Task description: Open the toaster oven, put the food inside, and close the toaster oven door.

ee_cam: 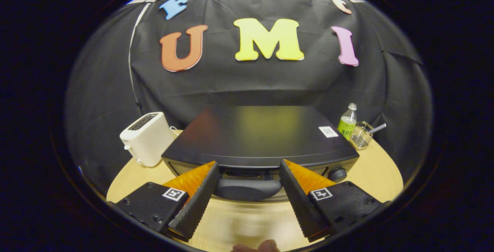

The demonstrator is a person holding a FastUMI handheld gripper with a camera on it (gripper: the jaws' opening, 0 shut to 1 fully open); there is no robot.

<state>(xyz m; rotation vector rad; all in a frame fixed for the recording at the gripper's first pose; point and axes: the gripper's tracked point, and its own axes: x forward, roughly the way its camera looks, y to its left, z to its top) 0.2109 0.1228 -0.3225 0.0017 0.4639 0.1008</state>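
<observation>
I'm at the very start of this: the toaster oven is closed, and I judge the step in hand to be the reach for its door handle. My gripper is released, its two fingers spread wide with nothing between the pads, and the handle sits just ahead of them, framed in the gap. The left finger and the right finger stand to either side of it, not touching it.

Next I'd need to bring the fingers forward and a little down so they close over the handle bar, then pull it out and down to swing the door open. The handle looks rounded and smooth, so I'd want a firm, centred hold to keep it from slipping.

The oven is a low, dark box with a glossy flat top that throws back a yellowish reflection, a small white sticker near its far right corner and a round knob at the front right. It stands on a pale wooden table, between a white toaster and a green-labelled bottle with a glass holder beside it. The door front is mostly hidden from this high angle, so I can't be sure how it's hinged. I can't make out the food from here.
</observation>
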